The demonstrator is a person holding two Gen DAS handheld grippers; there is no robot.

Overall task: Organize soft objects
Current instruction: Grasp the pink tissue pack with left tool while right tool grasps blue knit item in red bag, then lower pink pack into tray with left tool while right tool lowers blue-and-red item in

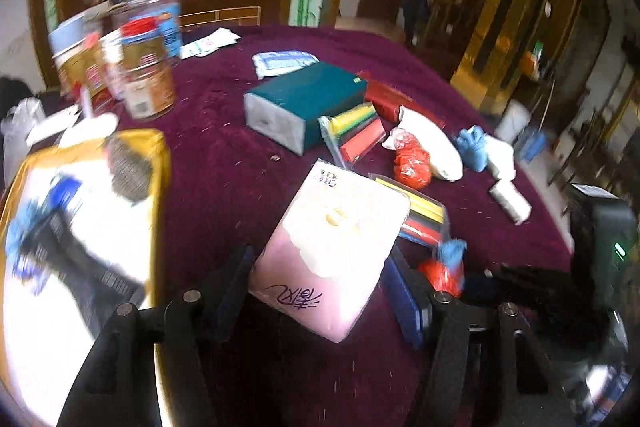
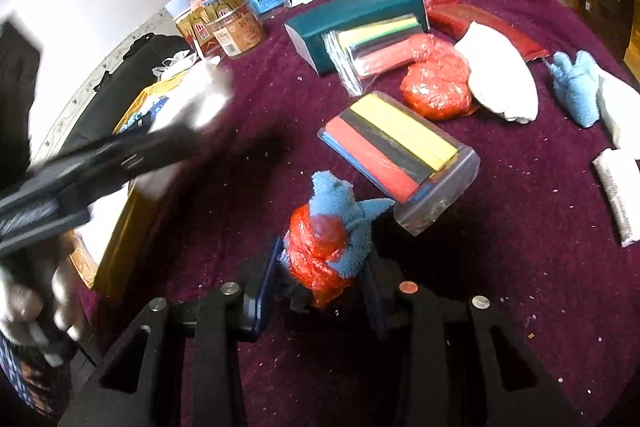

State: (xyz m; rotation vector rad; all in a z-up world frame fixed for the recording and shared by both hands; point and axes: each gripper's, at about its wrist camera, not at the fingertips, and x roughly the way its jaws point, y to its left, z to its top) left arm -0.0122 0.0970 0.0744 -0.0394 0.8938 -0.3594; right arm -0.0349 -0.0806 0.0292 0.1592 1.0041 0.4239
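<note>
Closest in, the left gripper [image 1: 320, 291] has its jaws pressed against both sides of a pink tissue pack [image 1: 332, 247], lifted and tilted above the purple tablecloth [image 1: 224, 163]; a dark handwritten scrawl runs across the pack's near end, and small print at its far corner is too blurred to read. The right gripper [image 2: 320, 283] is clamped on a small bundle — a red plastic bag [image 2: 316, 251] wrapped together with a blue cloth [image 2: 340, 203] — held just over the cloth-covered table, its fingers pointing steeply down. In the right wrist view the left tool shows as a dark blurred bar crossing the left edge, with a pale-gloved hand [image 2: 28, 291] gripping it low in the corner. Just beyond the bundle lies a clear pouch of coloured strips [image 2: 400, 155] in red, black, yellow and blue. To the left sits a gold-rimmed tray [image 1: 156, 163] with white and blue things in it, smeared by motion. Farther out are a second pouch of strips [image 2: 372, 43] leaning on a teal tissue box [image 2: 360, 11], a larger red bag [image 2: 436, 83], a white cloth bundle [image 2: 500, 79] and a blue glove-shaped cloth [image 2: 576, 87]. At the back stand red-lidded plastic jars [image 2: 236, 23] with Chinese labels — none legible.
</note>
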